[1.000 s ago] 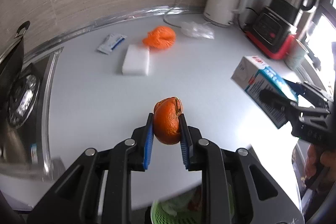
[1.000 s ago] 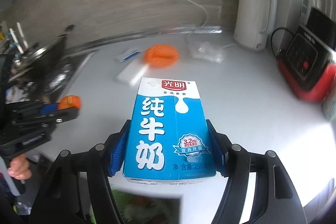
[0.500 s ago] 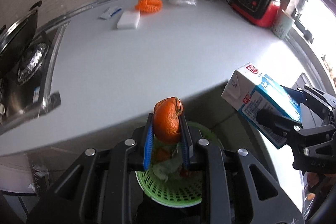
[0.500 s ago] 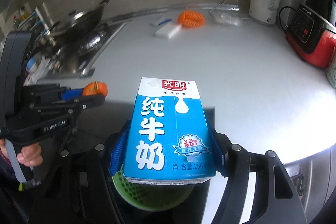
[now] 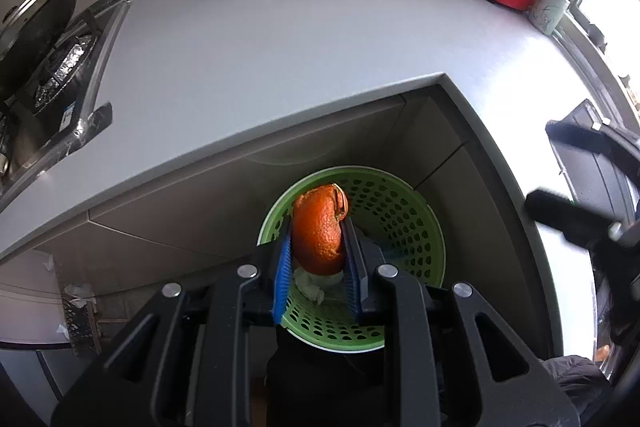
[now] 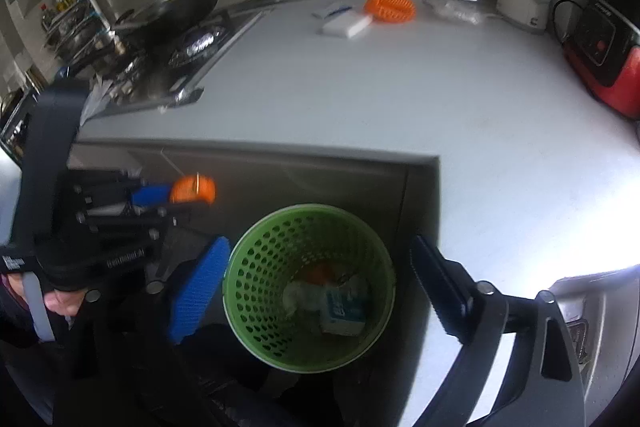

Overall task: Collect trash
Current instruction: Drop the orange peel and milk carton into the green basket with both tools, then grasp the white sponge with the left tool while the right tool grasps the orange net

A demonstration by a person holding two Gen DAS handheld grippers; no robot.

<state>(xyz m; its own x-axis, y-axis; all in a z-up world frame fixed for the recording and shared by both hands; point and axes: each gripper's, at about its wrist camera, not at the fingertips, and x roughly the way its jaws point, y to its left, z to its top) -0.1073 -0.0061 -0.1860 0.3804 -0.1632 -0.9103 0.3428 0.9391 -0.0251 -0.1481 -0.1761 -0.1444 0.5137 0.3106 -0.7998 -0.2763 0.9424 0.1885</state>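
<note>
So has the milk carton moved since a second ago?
Yes. It has left the right gripper, whose jaws are opening, and lies in the green basket below the counter edge: milk carton.

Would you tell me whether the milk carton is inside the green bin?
Inside: the milk carton lies at the bottom of the green bin.

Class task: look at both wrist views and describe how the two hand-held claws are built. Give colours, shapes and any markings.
Both claws, left claw and right claw, are matte black frames with triangular cut-outs, silver bolt heads and blue ribbed pads on the fingers. The left claw's body carries small white lettering, too blurred to read.
</note>
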